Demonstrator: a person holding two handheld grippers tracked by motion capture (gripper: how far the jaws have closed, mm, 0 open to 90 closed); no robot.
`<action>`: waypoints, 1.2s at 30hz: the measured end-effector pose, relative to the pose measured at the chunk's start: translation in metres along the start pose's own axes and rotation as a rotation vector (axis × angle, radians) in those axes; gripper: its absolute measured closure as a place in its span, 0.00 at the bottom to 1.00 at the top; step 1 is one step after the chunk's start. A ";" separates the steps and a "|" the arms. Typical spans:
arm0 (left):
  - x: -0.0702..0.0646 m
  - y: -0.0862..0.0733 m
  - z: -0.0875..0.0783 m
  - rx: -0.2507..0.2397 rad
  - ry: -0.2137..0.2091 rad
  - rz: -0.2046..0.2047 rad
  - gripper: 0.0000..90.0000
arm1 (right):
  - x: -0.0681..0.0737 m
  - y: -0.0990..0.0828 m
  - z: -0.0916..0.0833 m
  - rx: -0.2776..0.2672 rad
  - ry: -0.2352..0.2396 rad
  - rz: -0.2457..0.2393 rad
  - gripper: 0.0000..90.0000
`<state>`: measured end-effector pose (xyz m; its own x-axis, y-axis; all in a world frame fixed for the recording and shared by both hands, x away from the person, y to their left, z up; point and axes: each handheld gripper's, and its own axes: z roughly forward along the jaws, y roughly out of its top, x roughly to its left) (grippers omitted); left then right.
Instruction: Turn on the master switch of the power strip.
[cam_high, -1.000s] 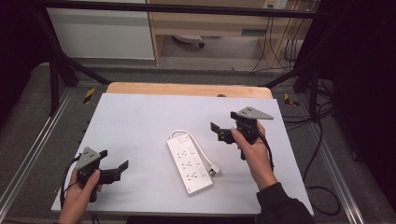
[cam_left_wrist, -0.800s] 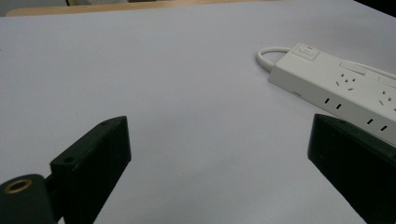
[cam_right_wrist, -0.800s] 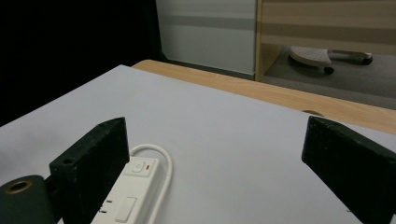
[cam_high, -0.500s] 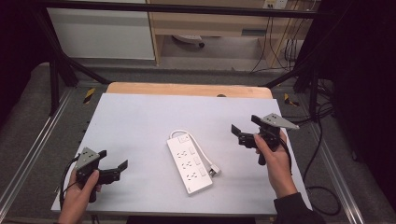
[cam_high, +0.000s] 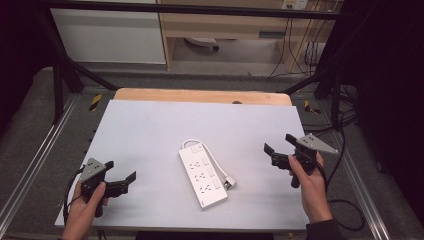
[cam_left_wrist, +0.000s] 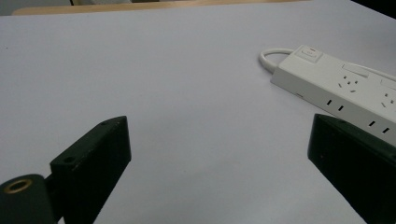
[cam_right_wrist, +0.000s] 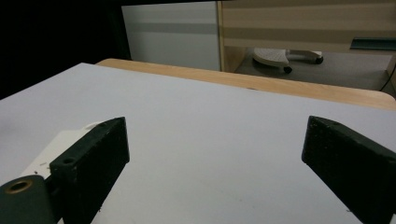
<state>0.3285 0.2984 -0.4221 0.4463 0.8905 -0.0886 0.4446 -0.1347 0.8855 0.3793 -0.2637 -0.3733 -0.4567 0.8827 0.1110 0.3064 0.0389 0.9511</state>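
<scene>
Black jaws on your left gripper (cam_high: 122, 183) are spread wide, nothing between them, near-left over the worktop (cam_high: 150, 130). Your right gripper (cam_high: 274, 154) is released too, jaws apart and empty, at the right edge, pointing left. Your hands hold both by the handles. White power strip (cam_high: 202, 175) lies flat mid-worktop between the two grippers, well apart from each, slanted near-right to far-left. Its white cord (cam_high: 216, 161) loops out of the far end and runs along its right side.
</scene>
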 end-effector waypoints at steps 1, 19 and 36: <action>0.000 0.000 0.000 0.000 0.000 0.000 0.07 | -0.001 -0.003 -0.002 0.003 -0.002 -0.001 0.09; 0.000 0.000 -0.002 -0.002 0.002 -0.002 0.07 | -0.019 -0.052 -0.021 0.058 -0.046 0.049 0.08; -0.002 0.001 0.000 -0.004 -0.001 -0.002 0.07 | -0.007 -0.081 0.011 0.283 -0.052 -0.044 0.07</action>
<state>0.3278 0.2970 -0.4211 0.4466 0.8901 -0.0910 0.4427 -0.1315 0.8870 0.3669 -0.2682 -0.4540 -0.4335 0.8998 0.0494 0.5112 0.2004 0.8358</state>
